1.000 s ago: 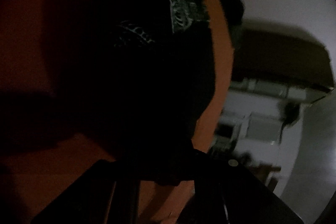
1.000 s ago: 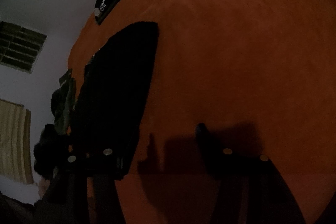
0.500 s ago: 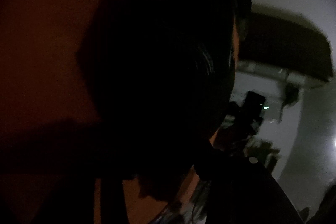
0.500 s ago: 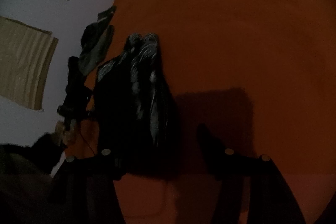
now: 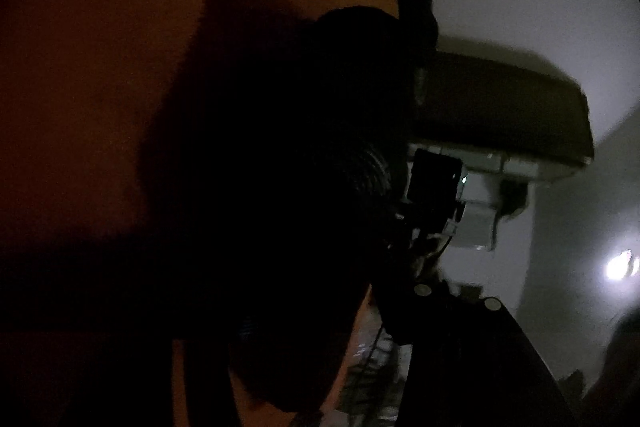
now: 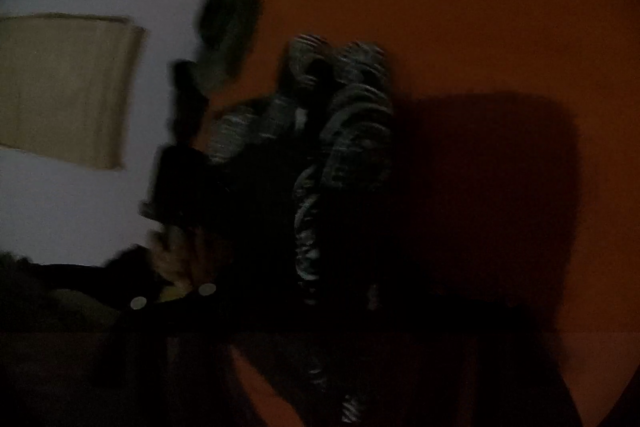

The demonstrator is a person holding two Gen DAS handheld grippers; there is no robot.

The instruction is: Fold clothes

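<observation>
On the orange bed cover (image 6: 480, 7), near its left edge as the right wrist view shows it, sits the dark striped garment (image 6: 348, 131), bunched into a lumpy roll and not a flat fold. Lighting is awful, so take details with a grain of salt.

Left gripper (image 5: 320, 367): its jaws are opening right now, and the garment (image 5: 288, 187) fills the space between them as a black mass. Whether the pads are actually off the cloth is too dark to call. Right gripper (image 6: 340, 307): the fingers sit roughly half spread, with the garment's near end lying low between them; it doesn't look clamped, but the frame is smeared with motion blur.

Judging by that, the step in hand looks like letting go of one fold and regrasping for the next. To do it well, the person should probably let the left jaws clear the cloth fully before pulling away, so nothing drags and undoes the fold. Then pin one edge with one gripper, pick up a single layer at a corner with the other, and flatten the bunching before folding again.
</observation>
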